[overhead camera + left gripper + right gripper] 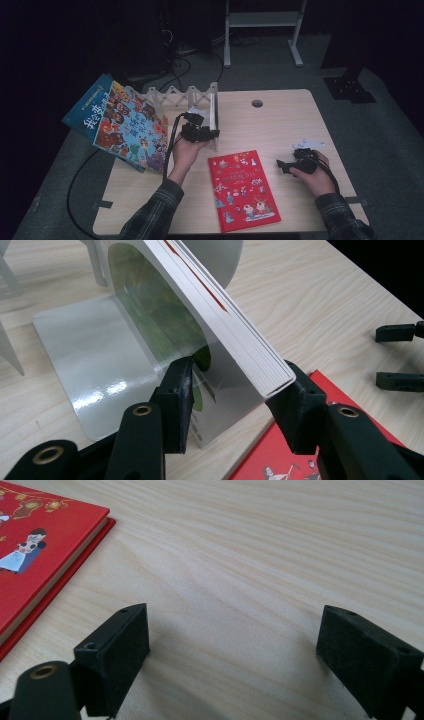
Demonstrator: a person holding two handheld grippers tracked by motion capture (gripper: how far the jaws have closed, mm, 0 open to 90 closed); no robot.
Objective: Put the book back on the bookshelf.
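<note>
A white-paged book (225,325) with a green cover stands tilted on a glossy metal bookend (95,350) at the table's back. My left gripper (237,385) straddles its lower corner. The right jaw lies against the page edge and the left pad sits just off the cover, so the jaws stand open around it. In the high view the left gripper (202,132) is at the book (214,112). A red picture book (242,190) lies flat at the front middle. My right gripper (282,165) rests open on the table right of it, nothing between its jaws (232,645).
A white folding rack (170,95) stretches left from the bookend. A large colourful book (130,127) and a blue book (87,107) lean off the table's left edge. A cable hole (257,103) sits at the back. The red book's corner (40,555) lies left of the right gripper.
</note>
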